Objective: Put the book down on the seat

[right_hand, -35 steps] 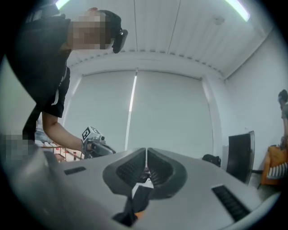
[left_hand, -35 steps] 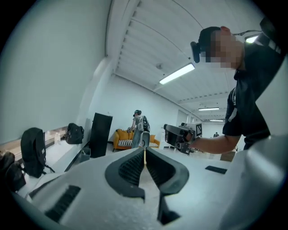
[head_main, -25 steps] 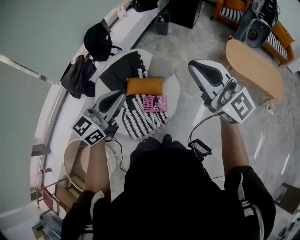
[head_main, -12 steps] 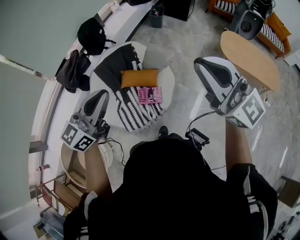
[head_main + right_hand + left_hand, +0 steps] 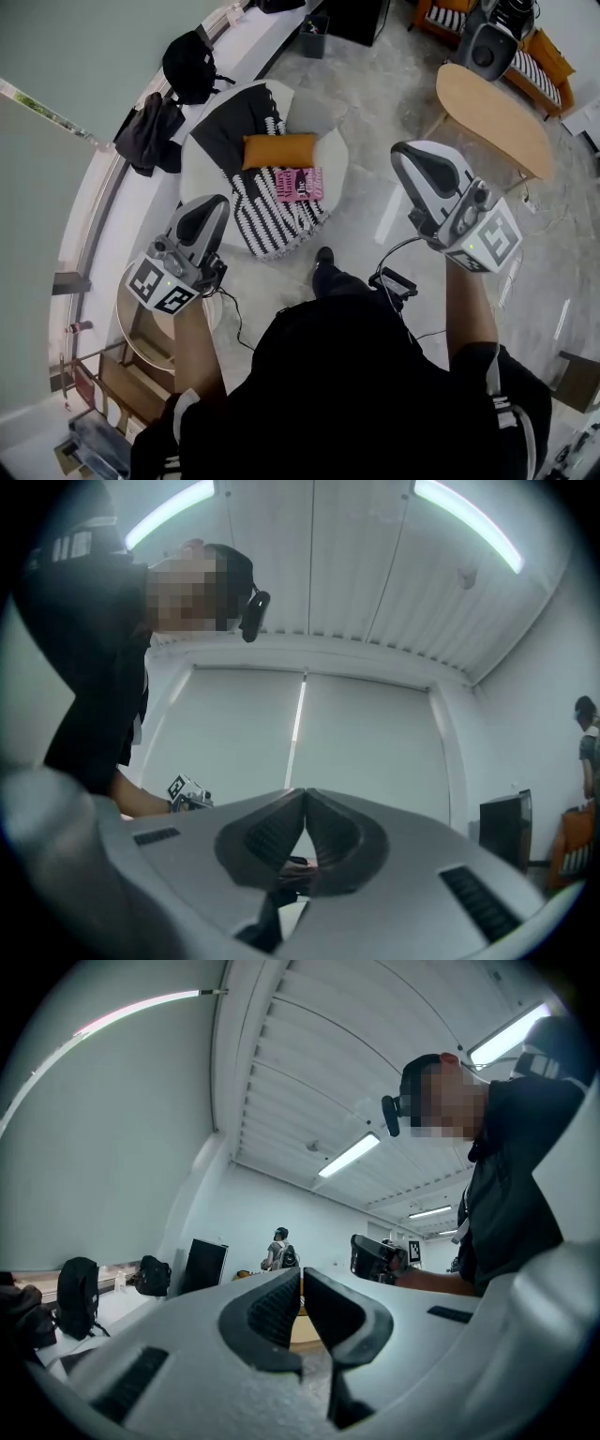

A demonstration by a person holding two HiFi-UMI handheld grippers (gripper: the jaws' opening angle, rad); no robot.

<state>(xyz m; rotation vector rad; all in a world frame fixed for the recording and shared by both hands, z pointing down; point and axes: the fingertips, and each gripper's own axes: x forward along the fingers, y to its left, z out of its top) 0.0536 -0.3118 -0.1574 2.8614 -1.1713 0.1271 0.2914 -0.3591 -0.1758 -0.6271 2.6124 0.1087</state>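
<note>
Pink book [image 5: 302, 184] lies flat on round seat [image 5: 334, 161], toward right edge, on striped throw [image 5: 273, 221], just beside orange cushion [image 5: 279, 150]. Left gripper [image 5: 213, 205], right gripper [image 5: 409, 156]: apart from seat, tongs pressed together, empty.

One book [image 5: 302, 184], one orange cushion [image 5: 279, 150], one round seat [image 5: 330, 157], one oval table [image 5: 492, 114]

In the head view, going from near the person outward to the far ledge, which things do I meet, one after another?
The person's dark shoe → pink rectangular book → orange rectangular cushion → black fabric backpack.
</note>
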